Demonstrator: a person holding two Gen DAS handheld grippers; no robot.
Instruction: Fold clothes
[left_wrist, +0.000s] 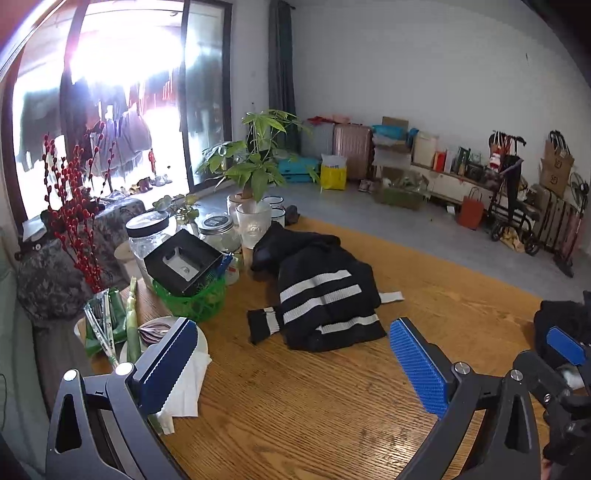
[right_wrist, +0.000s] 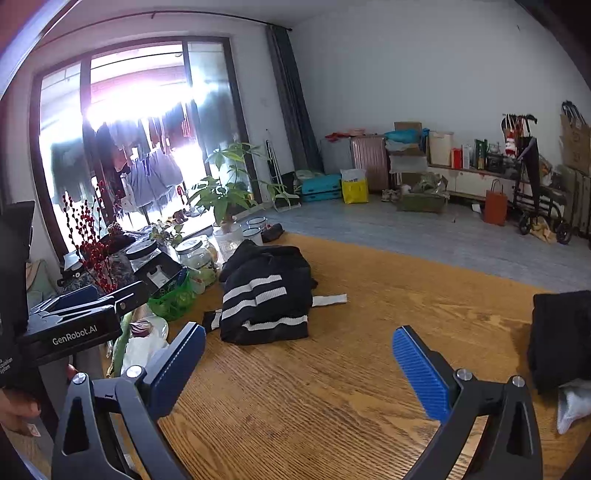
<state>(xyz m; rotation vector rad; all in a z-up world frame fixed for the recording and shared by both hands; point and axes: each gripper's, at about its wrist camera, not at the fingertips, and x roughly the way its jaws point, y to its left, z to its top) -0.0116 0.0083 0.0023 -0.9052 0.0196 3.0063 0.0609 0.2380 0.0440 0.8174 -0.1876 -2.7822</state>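
A black sweater with white stripes (left_wrist: 325, 295) (right_wrist: 266, 295) lies folded in a bundle on the wooden table (left_wrist: 332, 406) (right_wrist: 332, 387), one striped cuff sticking out at its left. My left gripper (left_wrist: 291, 362) hovers open in front of it, nothing between its blue pads. My right gripper (right_wrist: 299, 365) is open too, just as far back from the sweater. A second dark garment (right_wrist: 561, 339) (left_wrist: 565, 321) lies at the table's right edge, with something white (right_wrist: 574, 406) beside it.
Along the table's left side stand glass jars (left_wrist: 147, 236), a black box (left_wrist: 183, 260) on a green basket (left_wrist: 192, 299), a potted plant (left_wrist: 255, 166), red berry branches (left_wrist: 74, 206) and a plate (left_wrist: 199, 339) with tissue. Suitcases and bags line the far wall.
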